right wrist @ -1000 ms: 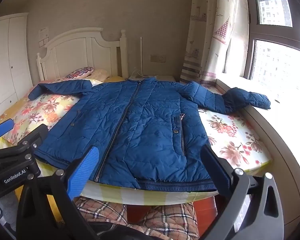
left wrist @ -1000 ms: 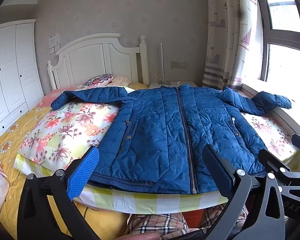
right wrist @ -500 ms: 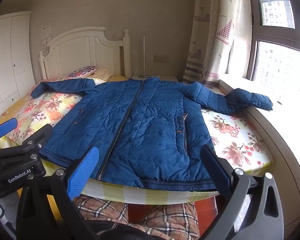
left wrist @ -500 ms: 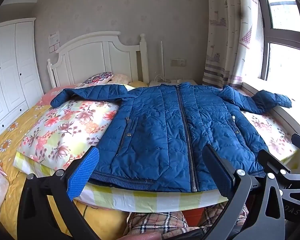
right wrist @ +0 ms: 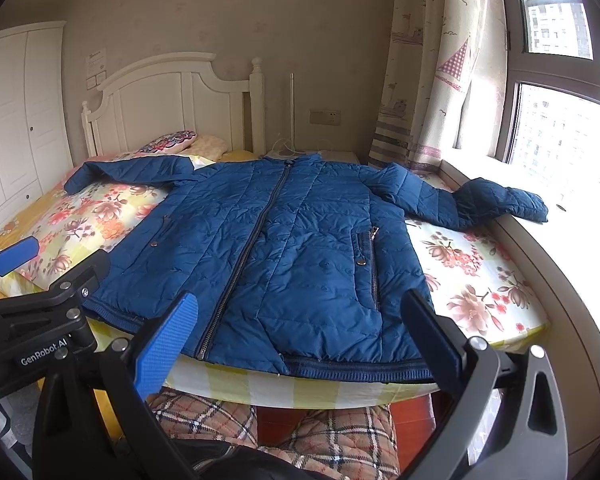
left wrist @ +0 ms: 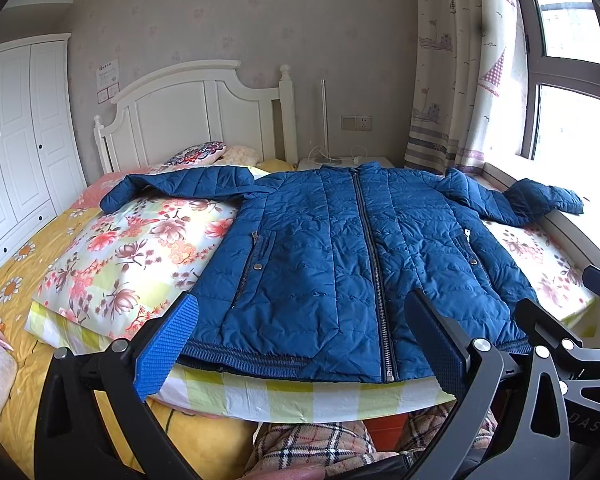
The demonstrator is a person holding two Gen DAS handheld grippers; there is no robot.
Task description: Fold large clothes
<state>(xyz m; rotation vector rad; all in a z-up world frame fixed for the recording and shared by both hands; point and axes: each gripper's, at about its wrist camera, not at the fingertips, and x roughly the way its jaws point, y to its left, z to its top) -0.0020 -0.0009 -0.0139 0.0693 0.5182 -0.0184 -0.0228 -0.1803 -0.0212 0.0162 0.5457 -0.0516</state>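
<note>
**Both claws spread, jacket flat on bed ahead**

Left claw (left wrist: 300, 338): fingers wide apart, nothing between them, held just short of the jacket hem. Right claw (right wrist: 298, 334): same, spread and empty, hovering at the hem on the window side. The left claw's body also shows at the left edge of the right wrist view, beside the right one.

Below both claws: the person's plaid-trousered legs (right wrist: 204, 420) against the bed edge.

Just past the fingertips: blue quilted jacket (left wrist: 340, 248), zipped, front up, hem nearest, collar far. It lies on a floral quilt (left wrist: 140, 248) on the bed (left wrist: 40, 248). One sleeve runs out left of the claws over the quilt; the other sleeve (right wrist: 496, 200) runs right, cuff draped onto the window sill (right wrist: 560, 248).

Beyond the jacket: pillows (left wrist: 198, 152), white headboard (left wrist: 188, 120), nightstand with a cable on it. Far left a white wardrobe (left wrist: 16, 132); far right a curtain (left wrist: 456, 80) and window.

No containers in view.
</note>
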